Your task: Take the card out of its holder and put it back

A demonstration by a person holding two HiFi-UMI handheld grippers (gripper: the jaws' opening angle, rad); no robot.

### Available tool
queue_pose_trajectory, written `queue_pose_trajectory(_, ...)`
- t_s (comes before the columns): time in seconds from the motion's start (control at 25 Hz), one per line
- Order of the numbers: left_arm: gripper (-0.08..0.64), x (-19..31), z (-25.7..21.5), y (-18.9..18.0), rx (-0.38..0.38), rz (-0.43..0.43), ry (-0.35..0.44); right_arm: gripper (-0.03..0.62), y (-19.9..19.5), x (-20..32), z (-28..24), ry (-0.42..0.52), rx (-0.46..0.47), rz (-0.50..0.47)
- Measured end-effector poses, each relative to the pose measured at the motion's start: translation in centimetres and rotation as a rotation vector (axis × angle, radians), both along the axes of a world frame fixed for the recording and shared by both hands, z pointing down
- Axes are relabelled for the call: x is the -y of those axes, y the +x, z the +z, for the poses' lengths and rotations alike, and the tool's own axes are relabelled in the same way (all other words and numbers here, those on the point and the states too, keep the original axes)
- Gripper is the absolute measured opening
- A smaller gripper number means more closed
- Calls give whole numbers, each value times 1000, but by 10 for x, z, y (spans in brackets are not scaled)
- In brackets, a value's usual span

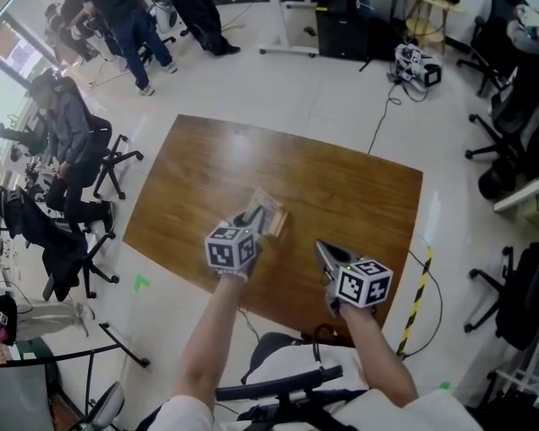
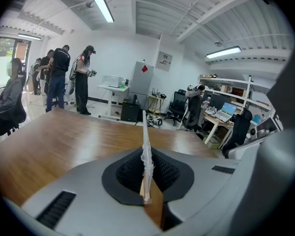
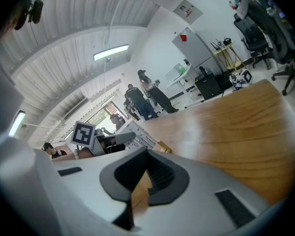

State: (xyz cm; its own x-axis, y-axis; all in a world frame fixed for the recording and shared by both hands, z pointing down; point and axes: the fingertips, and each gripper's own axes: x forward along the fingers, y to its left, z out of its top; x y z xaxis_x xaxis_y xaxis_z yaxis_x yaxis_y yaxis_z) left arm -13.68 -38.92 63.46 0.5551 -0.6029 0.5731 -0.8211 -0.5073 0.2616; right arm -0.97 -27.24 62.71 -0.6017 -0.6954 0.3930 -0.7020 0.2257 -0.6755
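left claw clamped shut on card holder, lifted off table; holder's long axis runs straight out from claw. right claw closed, empty, near holder's right side, likely the one to pull card.

Thin clear card holder stands edge-on, clamped in the left tool; one end tan.

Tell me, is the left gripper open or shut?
Shut. The left gripper pinches a thin clear card holder, which stands edge-on between its pads with no gap on either side.
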Motion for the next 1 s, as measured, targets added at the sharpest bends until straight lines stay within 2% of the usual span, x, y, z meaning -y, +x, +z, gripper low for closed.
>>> queue_pose_trajectory(0.36, 14, -1, 1, -1, 6, -4, -7, 11, 1, 0, -1, -7, -1, -2)
queue_pose_trajectory(0.8, 14, -2, 25, 3, 20, 12, -34, 11, 4, -1, 7, -16, -5, 11)
queue_pose_trajectory(1.0, 14, -5, 23, 5, 35, 22, -19, 11, 6, -2, 8, -21, -5, 15)
